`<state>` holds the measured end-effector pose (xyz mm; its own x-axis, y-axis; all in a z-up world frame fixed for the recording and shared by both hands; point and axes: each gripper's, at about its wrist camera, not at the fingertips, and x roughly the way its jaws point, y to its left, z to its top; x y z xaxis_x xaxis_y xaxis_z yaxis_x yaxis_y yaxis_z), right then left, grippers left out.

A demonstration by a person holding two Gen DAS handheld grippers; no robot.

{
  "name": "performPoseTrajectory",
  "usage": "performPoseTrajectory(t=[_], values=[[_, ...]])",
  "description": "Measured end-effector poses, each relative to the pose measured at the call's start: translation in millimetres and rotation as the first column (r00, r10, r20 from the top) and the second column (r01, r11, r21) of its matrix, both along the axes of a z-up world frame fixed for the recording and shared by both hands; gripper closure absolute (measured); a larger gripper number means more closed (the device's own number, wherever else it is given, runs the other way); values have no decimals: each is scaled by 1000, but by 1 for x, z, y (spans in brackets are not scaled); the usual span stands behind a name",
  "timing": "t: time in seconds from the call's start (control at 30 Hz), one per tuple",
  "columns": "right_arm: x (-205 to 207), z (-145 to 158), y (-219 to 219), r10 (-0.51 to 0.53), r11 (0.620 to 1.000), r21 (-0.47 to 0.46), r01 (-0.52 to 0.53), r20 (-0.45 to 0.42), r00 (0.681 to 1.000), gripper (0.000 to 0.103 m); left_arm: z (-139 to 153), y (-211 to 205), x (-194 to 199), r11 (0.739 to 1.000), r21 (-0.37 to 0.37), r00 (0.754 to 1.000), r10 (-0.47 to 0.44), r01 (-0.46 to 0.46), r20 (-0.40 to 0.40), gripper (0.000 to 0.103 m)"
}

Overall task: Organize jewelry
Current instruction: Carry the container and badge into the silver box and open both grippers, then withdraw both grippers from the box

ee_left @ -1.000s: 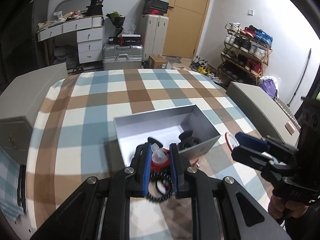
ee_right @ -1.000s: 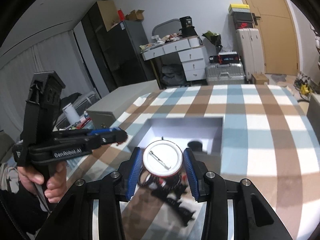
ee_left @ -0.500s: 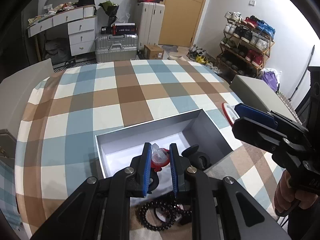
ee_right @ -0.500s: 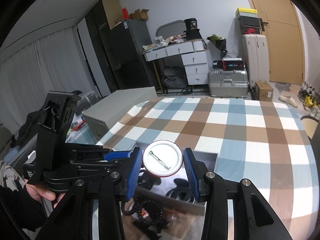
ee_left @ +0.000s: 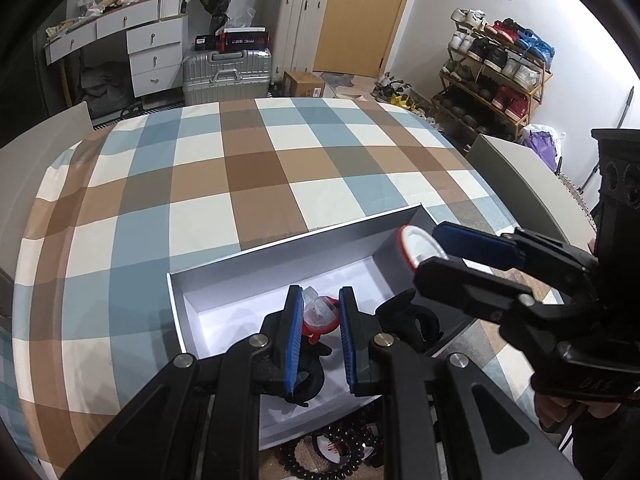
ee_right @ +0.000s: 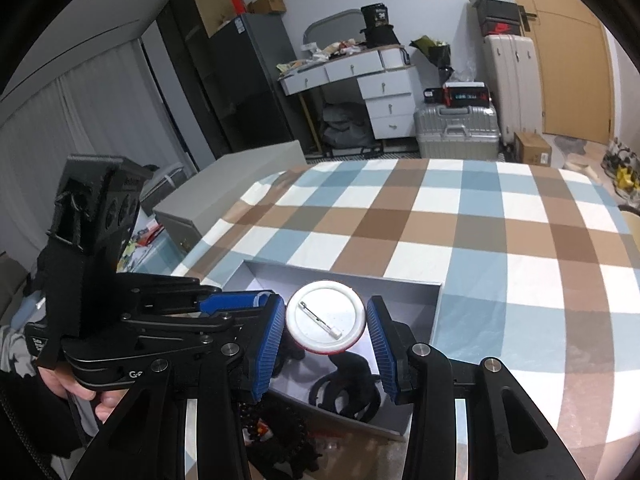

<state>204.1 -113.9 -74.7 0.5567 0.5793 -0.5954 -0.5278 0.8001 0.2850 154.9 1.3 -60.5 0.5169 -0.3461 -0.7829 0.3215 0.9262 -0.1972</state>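
An open grey box (ee_left: 280, 256) lies on the checked tablecloth. My left gripper (ee_left: 318, 322) is shut on a small clear and red piece (ee_left: 320, 312) and holds it over the box's white floor. My right gripper (ee_right: 326, 326) is shut on a round white pin badge with a red rim (ee_right: 326, 320), held over the box (ee_right: 420, 292); the badge also shows in the left wrist view (ee_left: 418, 246). Black hair clips (ee_right: 348, 388) lie inside the box. A dark bead bracelet (ee_left: 320, 456) lies on the cloth in front of the box.
The round table (ee_left: 240, 168) carries a blue, brown and white checked cloth. Grey chair backs (ee_left: 520, 184) stand at the table's right and left. Suitcases, a white desk and a shoe rack stand behind.
Both grippers have moved forward over the box with their pieces still held. The bead bracelet now lies behind the left fingers, nearer the frame's bottom.
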Motion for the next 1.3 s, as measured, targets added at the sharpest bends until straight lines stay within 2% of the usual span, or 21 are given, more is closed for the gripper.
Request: performPoseTrajectory(t=[0.23,0.47,0.53,0.6,0.63,0.8,0.87,1.0,1.13,1.23,1.3], values=[[6,-8,-1,-20,1000,1,20,-12,1000,62,-5,3,6,999,-46,999,-7,6,-34,90],[10,-13,-1,-49,999,-3,49,-9,999,60,-2,-1,4,999,-31,1000,-16,16,-22,89],[8,-12,-4,-51,999,15,51,0,999,58,-2,0,3,1000,-24,1000,-8,7,-14,80],[5,-11,-8,-45,998,35,45,2,999,53,0,3,2,999,-38,1000,-3,3,-6,54],[3,-10,-9,-49,998,37,48,5,999,50,2,4,0,999,-41,1000,3,-2,2,49],[-8,-1,-22,-86,994,74,83,28,996,48,8,5,-7,999,-40,999,6,-4,37,48],[-14,5,-28,-98,992,90,94,42,994,40,9,5,-9,999,-32,999,9,-7,46,48],[-24,16,-30,-101,990,103,94,68,993,35,12,7,-14,999,-15,998,29,-28,58,48],[-39,25,-32,-110,989,114,99,99,989,21,16,11,-21,998,-9,996,60,-60,67,46],[-49,29,-31,-109,989,111,96,118,987,16,20,13,-29,997,-7,993,75,-74,89,41],[-56,32,-29,-108,991,97,96,130,986,14,24,14,-35,996,-5,990,90,-90,110,32]])
